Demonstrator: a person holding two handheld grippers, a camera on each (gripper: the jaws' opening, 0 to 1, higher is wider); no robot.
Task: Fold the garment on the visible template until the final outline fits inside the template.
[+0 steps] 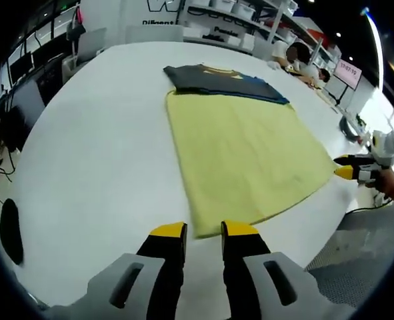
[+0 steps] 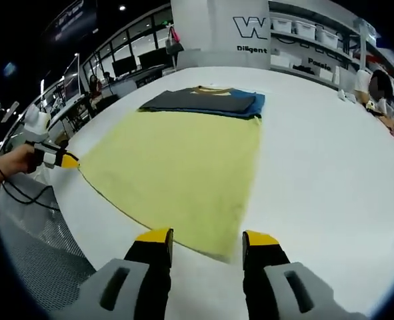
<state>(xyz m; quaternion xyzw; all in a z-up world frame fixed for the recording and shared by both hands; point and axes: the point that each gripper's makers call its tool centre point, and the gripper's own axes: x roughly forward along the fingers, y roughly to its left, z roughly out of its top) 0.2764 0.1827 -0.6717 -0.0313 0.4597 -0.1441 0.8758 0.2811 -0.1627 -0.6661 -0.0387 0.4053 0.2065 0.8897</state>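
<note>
A yellow cloth (image 1: pixel 243 153) (image 2: pixel 177 167) lies flat on the white table (image 1: pixel 103 160) (image 2: pixel 330 173). Beyond its far edge sits a stack of folded dark grey and blue garments (image 1: pixel 217 81) (image 2: pixel 203 101). My left gripper (image 1: pixel 204 230) stands open at one near corner of the cloth, with bare table showing between its jaws. The right gripper (image 2: pixel 207 237) is open too, its yellow tips on either side of the other near corner. Each gripper also appears in the other's view, held by a hand at the cloth's corner: the right gripper (image 1: pixel 343 167) and the left gripper (image 2: pixel 67 160).
The rounded table edge runs close to both grippers, with grey floor grating (image 2: pixel 30 267) below it. A black oval object (image 1: pixel 10 230) lies at the left. People (image 1: pixel 297 57) sit at the far end. Monitors (image 1: pixel 23 100) and shelves (image 2: pixel 303 30) stand beyond.
</note>
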